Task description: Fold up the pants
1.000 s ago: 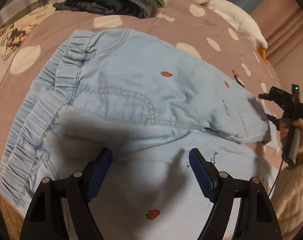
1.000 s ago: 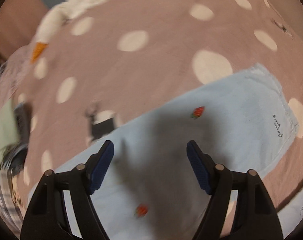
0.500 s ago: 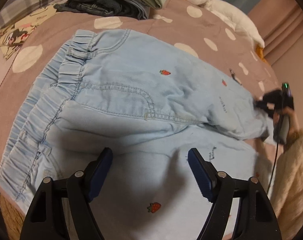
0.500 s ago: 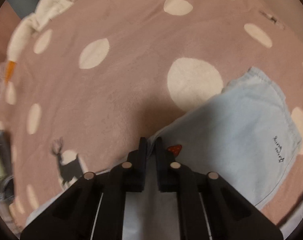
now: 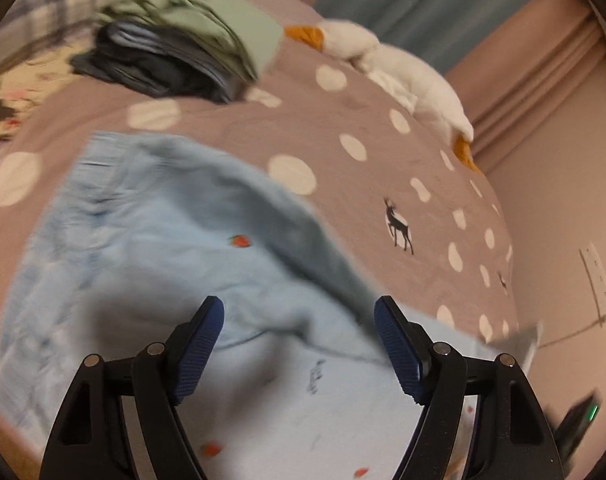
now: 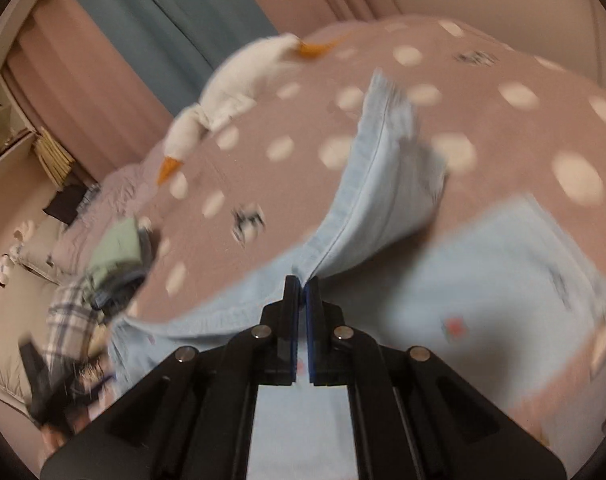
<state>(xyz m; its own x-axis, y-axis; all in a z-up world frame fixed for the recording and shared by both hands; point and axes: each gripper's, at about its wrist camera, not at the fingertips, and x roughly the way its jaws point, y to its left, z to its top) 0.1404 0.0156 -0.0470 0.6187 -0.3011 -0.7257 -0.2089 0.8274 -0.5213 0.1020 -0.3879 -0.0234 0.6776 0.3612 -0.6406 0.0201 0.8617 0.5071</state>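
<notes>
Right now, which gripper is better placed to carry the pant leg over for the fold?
Right. The right gripper is shut on the pant leg, lifting it; the left gripper hangs open above the pants, holding nothing.

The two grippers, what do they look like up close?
The left gripper and right gripper look alike: matte black angular linkage arms with round silver pivot pins, and two fingers faced with dark blue textured pads. No cables, sleeves or markings are visible on them.

The left gripper point(image 5: 299, 344) hangs over the pants point(image 5: 151, 240) with its blue-padded fingers point(image 5: 199, 352) spread wide, gripping nothing. The right gripper point(image 6: 301, 284) has its fingers pressed together, pinching a seamed edge of the pants.
</notes>
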